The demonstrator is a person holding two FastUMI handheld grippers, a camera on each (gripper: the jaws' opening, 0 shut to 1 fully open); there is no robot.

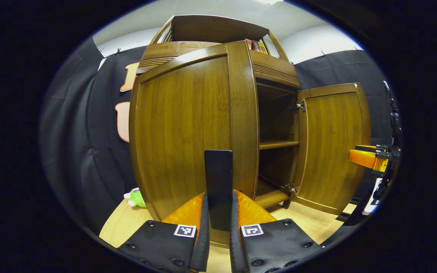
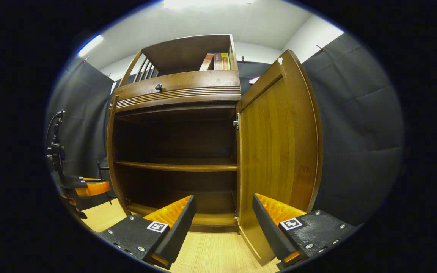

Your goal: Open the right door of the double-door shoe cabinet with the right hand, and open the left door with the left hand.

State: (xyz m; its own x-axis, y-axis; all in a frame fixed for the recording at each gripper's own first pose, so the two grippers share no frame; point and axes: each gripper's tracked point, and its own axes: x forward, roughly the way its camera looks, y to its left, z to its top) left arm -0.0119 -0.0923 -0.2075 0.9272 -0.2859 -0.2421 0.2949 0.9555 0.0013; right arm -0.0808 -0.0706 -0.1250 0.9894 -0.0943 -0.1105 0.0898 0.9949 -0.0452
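Pinching the upright dark handle (image 1: 218, 182) of the left door (image 1: 182, 129), the left tool (image 1: 218, 223) has both fingers closed on it. That door stands partly swung out from the shoe cabinet (image 2: 176, 89), hinged on its far left side, so the pull runs outward and leftward. The right tool (image 2: 224, 220) is open, holding nothing; the right door (image 2: 279, 144) stands wide open beside it.

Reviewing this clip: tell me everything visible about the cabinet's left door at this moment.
The left door is brown varnished wood, a framed panel with vertical grain. It stands swung out from the cabinet, its free edge toward the camera, upright. The left gripper is closed on a dark, flat handle at that edge. The right door hangs wide open.
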